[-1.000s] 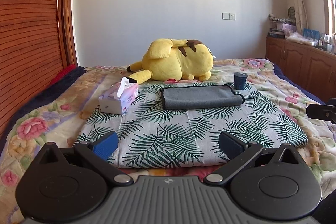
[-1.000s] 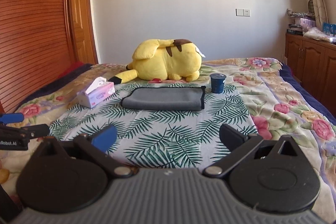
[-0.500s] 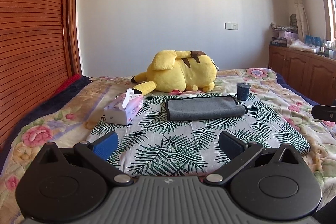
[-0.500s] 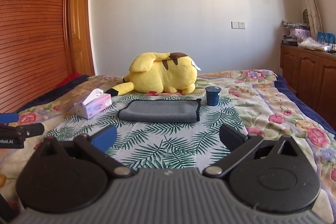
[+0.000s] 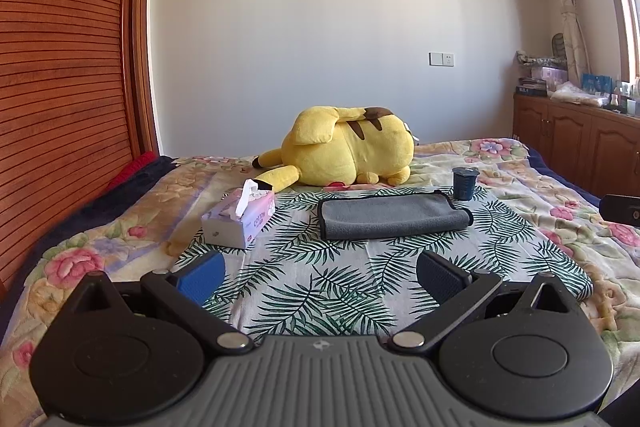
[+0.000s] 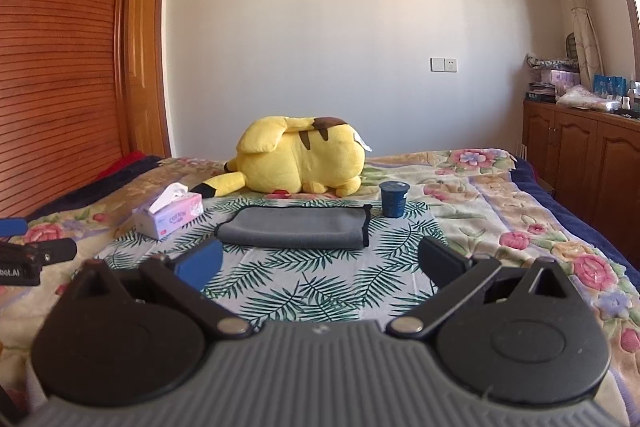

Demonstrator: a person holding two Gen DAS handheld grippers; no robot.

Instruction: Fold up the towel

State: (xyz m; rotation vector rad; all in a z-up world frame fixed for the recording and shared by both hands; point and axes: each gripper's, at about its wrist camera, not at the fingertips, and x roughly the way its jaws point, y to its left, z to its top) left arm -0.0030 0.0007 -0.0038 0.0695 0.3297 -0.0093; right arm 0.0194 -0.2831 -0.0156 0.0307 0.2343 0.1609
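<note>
A grey towel [image 5: 390, 217] with black edging lies folded into a long flat strip on the palm-leaf cloth [image 5: 320, 279] on the bed; it also shows in the right wrist view [image 6: 294, 233]. My left gripper [image 5: 320, 277] is open and empty, held well back from the towel over the cloth's near part. My right gripper [image 6: 318, 263] is open and empty, also short of the towel. The left gripper's tip shows at the left edge of the right wrist view [image 6: 24, 255].
A yellow plush toy [image 5: 344, 151] lies behind the towel. A pink tissue box [image 5: 240, 217] stands to the towel's left and a dark blue cup [image 5: 464, 183] at its right far corner. Wooden wardrobe [image 5: 60, 87] on the left, wooden cabinets [image 5: 580, 147] on the right.
Both grippers have tilted up and drawn back, so the towel sits lower and farther in both views. The towel and other objects have not moved. Both grippers stay open.
</note>
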